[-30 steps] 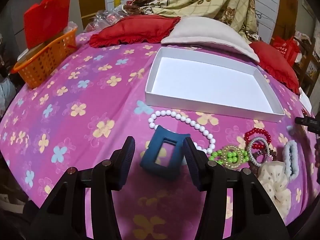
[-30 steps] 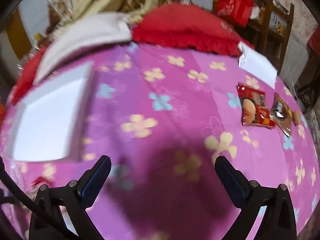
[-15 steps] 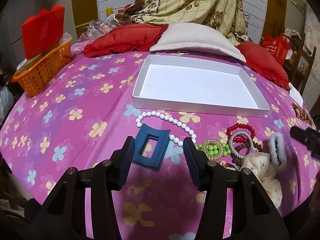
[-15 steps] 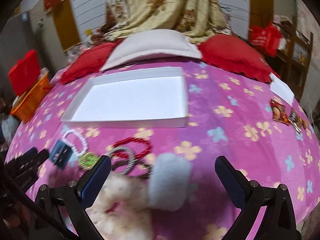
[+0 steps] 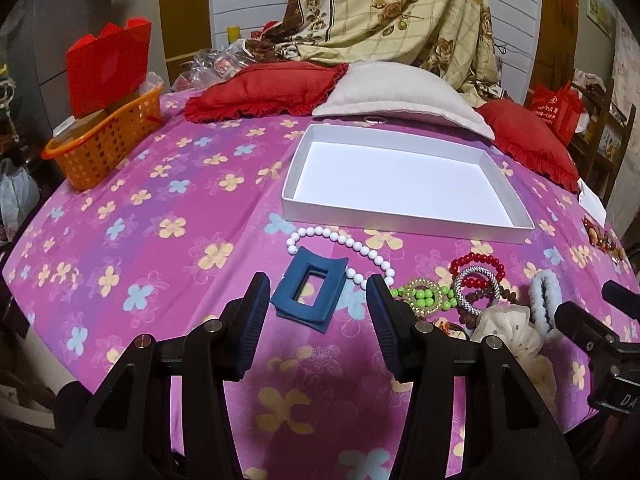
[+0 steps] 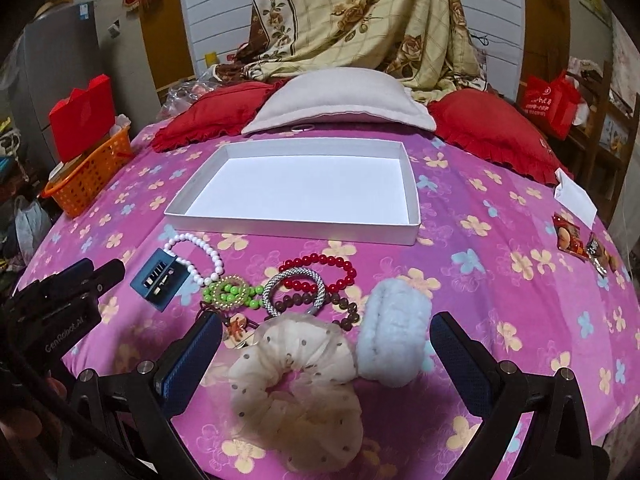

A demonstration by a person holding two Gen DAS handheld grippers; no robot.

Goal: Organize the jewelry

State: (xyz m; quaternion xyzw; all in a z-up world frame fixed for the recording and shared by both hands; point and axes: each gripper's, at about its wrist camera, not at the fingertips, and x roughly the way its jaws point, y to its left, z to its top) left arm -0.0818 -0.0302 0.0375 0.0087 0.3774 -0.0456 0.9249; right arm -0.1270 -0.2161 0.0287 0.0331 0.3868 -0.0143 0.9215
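Note:
A shallow white box (image 5: 404,179) (image 6: 296,188) lies empty on the pink flowered cloth. In front of it lie a blue hair claw (image 5: 310,290) (image 6: 160,280), a white bead bracelet (image 5: 340,240) (image 6: 200,250), a green bead bracelet (image 5: 424,298) (image 6: 232,294), red and silver bracelets (image 6: 320,272), a cream scrunchie (image 6: 296,384) and a pale blue scrunchie (image 6: 394,336). My left gripper (image 5: 316,332) is open, its jaws either side of the blue claw and just short of it. My right gripper (image 6: 326,360) is open over the two scrunchies.
An orange basket (image 5: 104,144) with a red box stands at the far left. Red and beige cushions (image 5: 396,92) lie behind the white box. Snack packets (image 6: 580,240) and a white card lie at the right edge. The table edge is close in front.
The right gripper swung left from the bare right side of the table to face the jewelry. The left gripper drew back and rose a little; the claw now looks farther away.

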